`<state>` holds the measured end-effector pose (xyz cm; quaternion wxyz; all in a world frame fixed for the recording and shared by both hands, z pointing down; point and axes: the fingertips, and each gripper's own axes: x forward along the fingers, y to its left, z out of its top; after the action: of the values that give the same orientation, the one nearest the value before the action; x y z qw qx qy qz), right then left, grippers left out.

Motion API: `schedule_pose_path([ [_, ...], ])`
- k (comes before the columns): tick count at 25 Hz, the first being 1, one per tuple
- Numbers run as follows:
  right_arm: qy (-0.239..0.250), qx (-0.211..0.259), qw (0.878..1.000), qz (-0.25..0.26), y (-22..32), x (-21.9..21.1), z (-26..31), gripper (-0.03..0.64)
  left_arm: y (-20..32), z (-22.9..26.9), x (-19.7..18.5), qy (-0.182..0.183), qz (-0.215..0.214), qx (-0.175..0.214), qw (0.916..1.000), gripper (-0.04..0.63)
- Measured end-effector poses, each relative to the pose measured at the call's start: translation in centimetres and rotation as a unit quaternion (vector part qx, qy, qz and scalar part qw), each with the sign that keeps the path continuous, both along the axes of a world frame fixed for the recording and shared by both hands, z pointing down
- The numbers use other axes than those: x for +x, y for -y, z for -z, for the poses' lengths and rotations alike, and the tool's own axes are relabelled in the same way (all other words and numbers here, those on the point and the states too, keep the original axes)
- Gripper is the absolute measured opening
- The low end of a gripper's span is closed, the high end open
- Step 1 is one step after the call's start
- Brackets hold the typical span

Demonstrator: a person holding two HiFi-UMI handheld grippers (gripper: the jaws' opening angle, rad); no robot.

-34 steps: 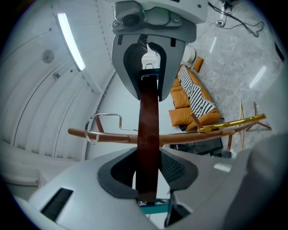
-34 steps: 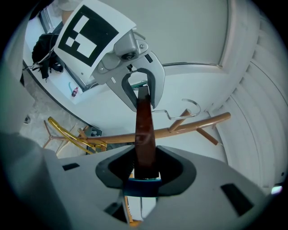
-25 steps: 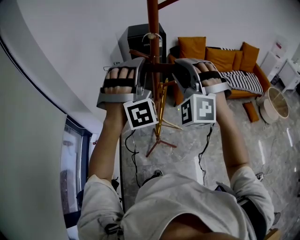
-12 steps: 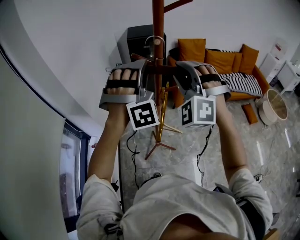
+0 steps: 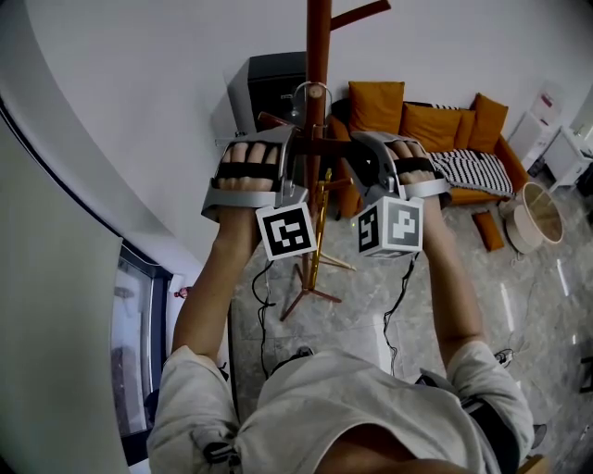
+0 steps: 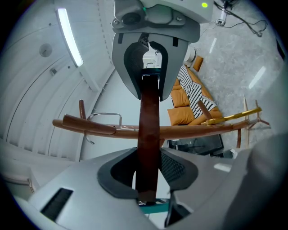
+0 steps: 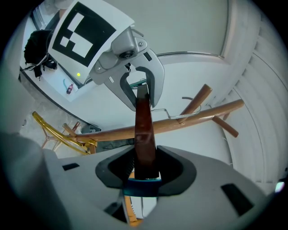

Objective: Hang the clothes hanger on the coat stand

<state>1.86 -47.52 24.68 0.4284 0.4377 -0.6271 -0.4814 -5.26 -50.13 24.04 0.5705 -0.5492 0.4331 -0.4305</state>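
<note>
A dark wooden clothes hanger (image 5: 320, 145) is held level between both hands, right in front of the coat stand's pole (image 5: 318, 46). My left gripper (image 5: 283, 171) is shut on the hanger's left end, and my right gripper (image 5: 363, 167) is shut on its right end. The hanger's metal hook (image 5: 309, 90) sits at the tip of a short peg on the pole. In the left gripper view the hanger bar (image 6: 148, 134) runs from my left gripper (image 6: 147, 177) to the right gripper (image 6: 146, 67), and the hook (image 6: 105, 117) lies by a peg (image 6: 85, 126). The right gripper view shows my right gripper (image 7: 145, 168) clamping the hanger bar (image 7: 144, 130).
A gold tripod stand (image 5: 318, 222) stands behind the pole's legs. A black cabinet (image 5: 273, 83) is against the wall, with an orange sofa (image 5: 435, 120) and a round basket (image 5: 542, 208) to the right. A higher peg (image 5: 361, 13) sticks out to the right, and cables lie on the floor.
Both grippers have shifted a little right with the hanger. The hook has come from the left of the pole onto the peg tip in front of it.
</note>
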Motion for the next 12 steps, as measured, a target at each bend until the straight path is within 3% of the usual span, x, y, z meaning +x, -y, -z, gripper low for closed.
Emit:
schedule_pose_path([
  [12,0.002,-0.004,1.0,-0.002,1.3,0.1,-1.2,0.137,1.3,-1.0,0.0,0.001,0.003,0.001,1.0,0.144],
])
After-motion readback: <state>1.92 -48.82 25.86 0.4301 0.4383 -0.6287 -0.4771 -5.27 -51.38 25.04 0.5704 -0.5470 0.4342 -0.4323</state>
